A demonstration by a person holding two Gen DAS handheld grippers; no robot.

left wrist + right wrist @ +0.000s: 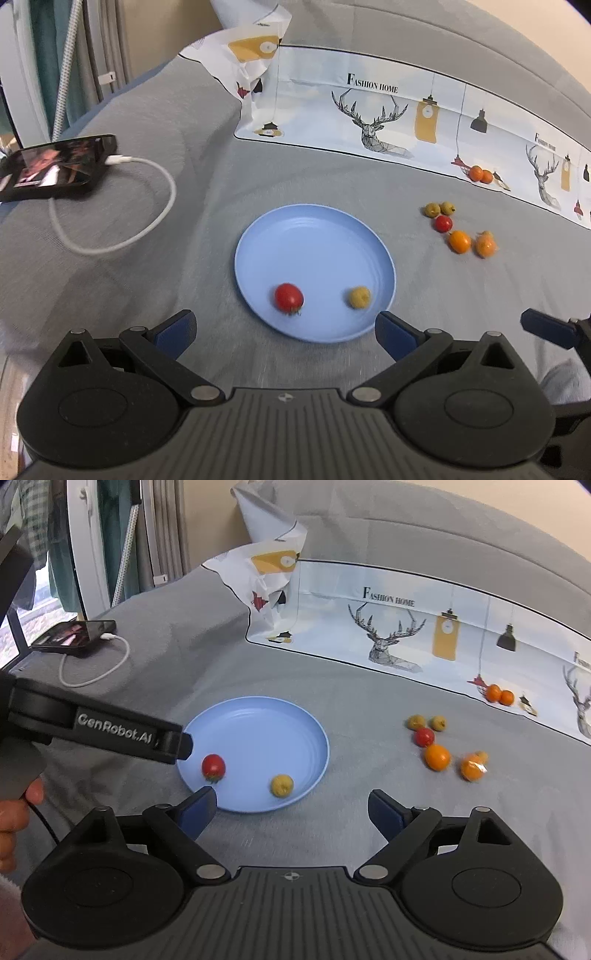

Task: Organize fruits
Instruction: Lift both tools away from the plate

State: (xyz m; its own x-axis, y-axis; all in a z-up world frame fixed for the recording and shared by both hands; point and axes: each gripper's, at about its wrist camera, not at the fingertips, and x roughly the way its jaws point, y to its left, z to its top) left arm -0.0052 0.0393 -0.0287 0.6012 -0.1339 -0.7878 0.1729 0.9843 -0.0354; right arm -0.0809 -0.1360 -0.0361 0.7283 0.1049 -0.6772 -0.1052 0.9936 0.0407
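Beside left hand-held gripper — fingers

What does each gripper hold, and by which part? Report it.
Nothing. The left gripper and right gripper are open and empty; the small red tomato and yellowish fruit lie on the round blue plate.

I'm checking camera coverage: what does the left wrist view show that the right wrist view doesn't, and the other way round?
Only the left wrist view shows a blue fingertip of the right gripper at its right edge. Only the right wrist view shows the left gripper from the side, lettered GenRobot.AI, and the person's hand holding it. Both show the round blue plate holding a red cherry tomato and a small yellow fruit, the loose fruits on the grey bedcover, and the black phone.
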